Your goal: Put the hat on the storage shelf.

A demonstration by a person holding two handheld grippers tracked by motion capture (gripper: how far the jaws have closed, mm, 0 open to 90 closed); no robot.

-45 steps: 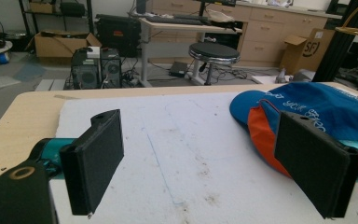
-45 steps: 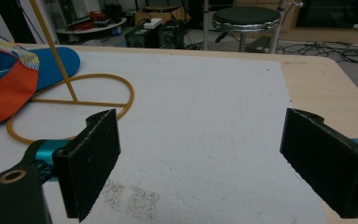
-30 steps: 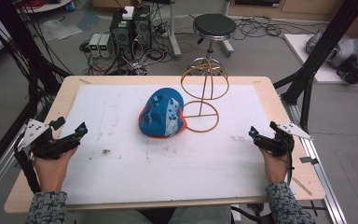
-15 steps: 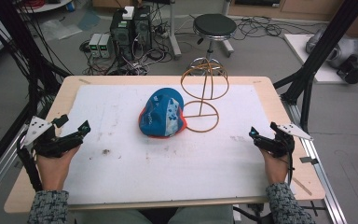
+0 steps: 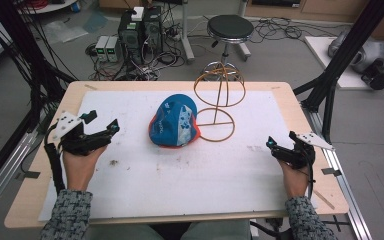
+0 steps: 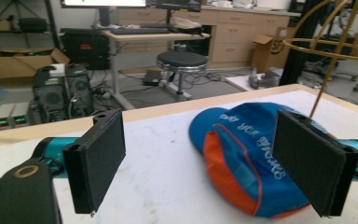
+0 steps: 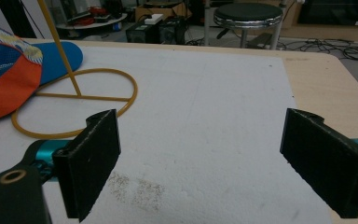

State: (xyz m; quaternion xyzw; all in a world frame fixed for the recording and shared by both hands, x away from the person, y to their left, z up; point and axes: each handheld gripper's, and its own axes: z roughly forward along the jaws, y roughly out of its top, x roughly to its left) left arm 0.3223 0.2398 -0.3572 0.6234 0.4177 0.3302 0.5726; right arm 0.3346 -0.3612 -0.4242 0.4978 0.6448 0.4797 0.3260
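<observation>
Cap [image 5: 174, 122], blue with an orange panel, lies crown-up near the middle of the white foam sheet [image 5: 190, 180], its edge just beside the ring base of the wire hat stand [image 5: 219, 102]. Stand is upright behind and beside the cap, dome frame bare; likely the cap is meant to go on it.

Left gripper [image 5: 105, 134] sits well apart from the cap on its left side, jaws wide apart, nothing held, aimed toward the cap, probably lined up for an approach. Right gripper [image 5: 275, 147] rests far from the cap on the opposite side, jaws also spread, empty.

Foam sheet shows a few dark specks. Wooden table [image 5: 300, 100] beneath. Beyond the cap: black stool [image 5: 230, 27], computer towers [image 5: 140, 27], loose floor cables.
</observation>
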